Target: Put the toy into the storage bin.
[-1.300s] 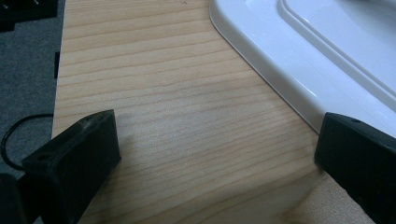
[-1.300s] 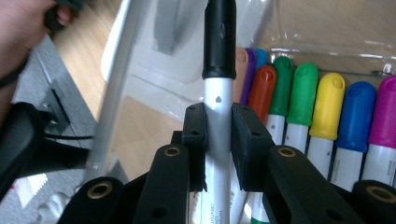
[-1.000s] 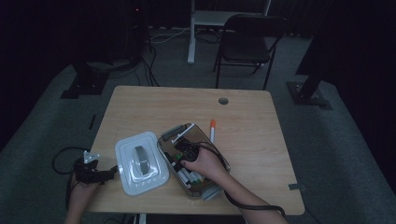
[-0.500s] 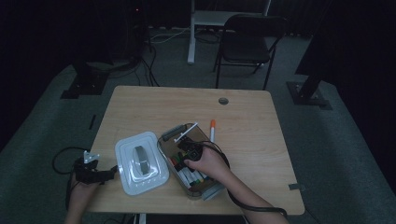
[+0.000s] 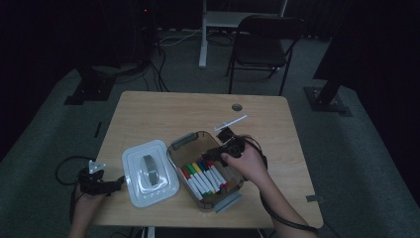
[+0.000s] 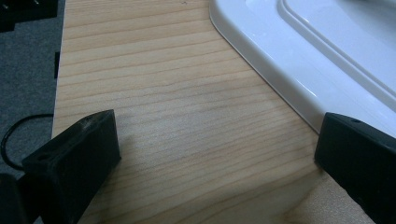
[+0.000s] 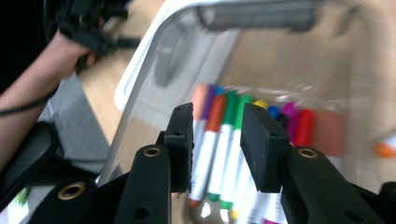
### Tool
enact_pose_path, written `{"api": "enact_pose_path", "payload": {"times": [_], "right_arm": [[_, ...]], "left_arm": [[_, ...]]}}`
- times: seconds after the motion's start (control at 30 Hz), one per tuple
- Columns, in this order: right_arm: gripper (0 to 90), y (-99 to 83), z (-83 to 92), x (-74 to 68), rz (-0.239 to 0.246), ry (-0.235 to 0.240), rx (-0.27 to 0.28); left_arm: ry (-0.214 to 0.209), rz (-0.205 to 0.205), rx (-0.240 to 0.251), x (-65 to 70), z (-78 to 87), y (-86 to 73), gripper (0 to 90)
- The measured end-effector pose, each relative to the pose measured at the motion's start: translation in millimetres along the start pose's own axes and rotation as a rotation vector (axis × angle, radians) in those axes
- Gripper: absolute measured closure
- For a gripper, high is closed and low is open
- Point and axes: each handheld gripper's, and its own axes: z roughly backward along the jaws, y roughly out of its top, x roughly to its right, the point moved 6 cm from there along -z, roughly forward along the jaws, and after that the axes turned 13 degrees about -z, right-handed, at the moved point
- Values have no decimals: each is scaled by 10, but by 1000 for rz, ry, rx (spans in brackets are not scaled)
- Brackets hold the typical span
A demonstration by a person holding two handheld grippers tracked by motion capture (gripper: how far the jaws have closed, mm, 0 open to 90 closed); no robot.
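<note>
Hovering over the markers (image 7: 212, 154), the right tool (image 7: 215, 140) gapes narrowly, empty; left tool (image 6: 215, 154) wide, empty.

- A clear plastic box (image 5: 185, 151) stands open on the table, grey clips at 2 ends. It lies right under the right gripper's (image 7: 215, 140) fingertips.
- A row of markers (image 7: 219, 140) with white barrels and coloured caps lies side by side inside it, showing through the gap between those fingers.
- The white lid (image 5: 148, 171), grey handle up, lies flat beside the box, its rim just ahead of the left gripper's (image 6: 215, 149) far finger.
- 1 white marker (image 5: 231, 122) lies alone on the table beyond the right gripper.
</note>
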Motion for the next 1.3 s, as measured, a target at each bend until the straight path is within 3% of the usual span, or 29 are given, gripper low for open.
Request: {"api": "enact_pose_path", "payload": {"times": [0.23,0.47,0.67,0.97,1.3], "right_arm": [[630,50,332,392,-60,-48,115],[621,37,369,840,-127,-124,154],[614,21,195,1156,-173,-177,156],[559,51,-250,1521,-230,-217,125],[560,218,-611,1702,-248,-273,117]], "left_arm": [[0,1,0,0,0,0,5],[-1,0,-1,1,1,-1,5],[-1,0,-1,1,1,-1,5],[-1,0,-1,1,1,-1,5],[-1,0,-1,1,1,-1,5]]}}
